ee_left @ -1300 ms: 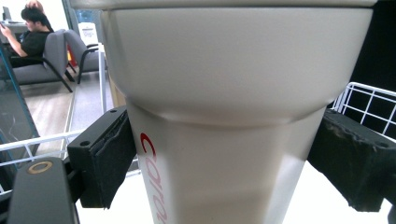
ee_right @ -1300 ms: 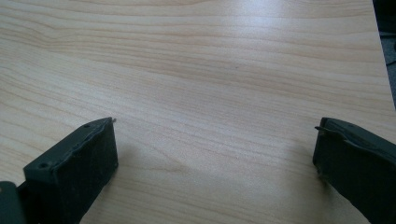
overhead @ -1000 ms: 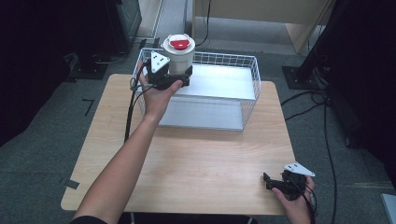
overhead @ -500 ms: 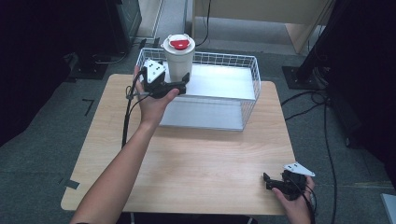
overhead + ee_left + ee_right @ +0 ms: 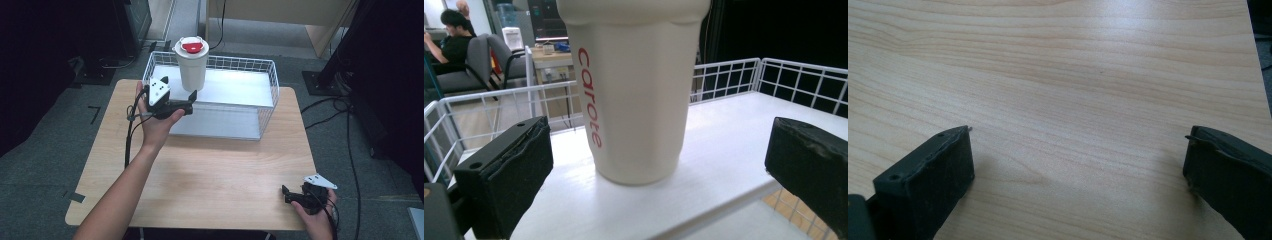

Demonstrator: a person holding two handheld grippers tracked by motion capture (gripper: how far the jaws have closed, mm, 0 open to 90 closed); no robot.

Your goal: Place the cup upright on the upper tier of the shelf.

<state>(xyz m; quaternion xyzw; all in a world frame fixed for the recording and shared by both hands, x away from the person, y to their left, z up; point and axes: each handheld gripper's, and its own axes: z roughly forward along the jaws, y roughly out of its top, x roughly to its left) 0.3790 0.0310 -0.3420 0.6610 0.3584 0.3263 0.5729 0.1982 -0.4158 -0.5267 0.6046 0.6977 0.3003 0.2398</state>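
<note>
High view looks down; left gripper view sits close — both share the cup point(image 5: 190, 62) point(image 5: 634, 90).

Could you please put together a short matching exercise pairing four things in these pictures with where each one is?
Things:
1. tumbler
2. left gripper
3. right gripper
4. wire basket

Places:
A. low over the table's near right corner
B. at the table's far edge
C. standing on the white shelf in the basket
D. open in front of the tumbler

Pairs: 1-C, 2-D, 3-A, 4-B

The left gripper point(image 5: 187, 101) has let go of the cup point(image 5: 190, 65) and backed off toward 7 o'clock, jaws spread.
</note>
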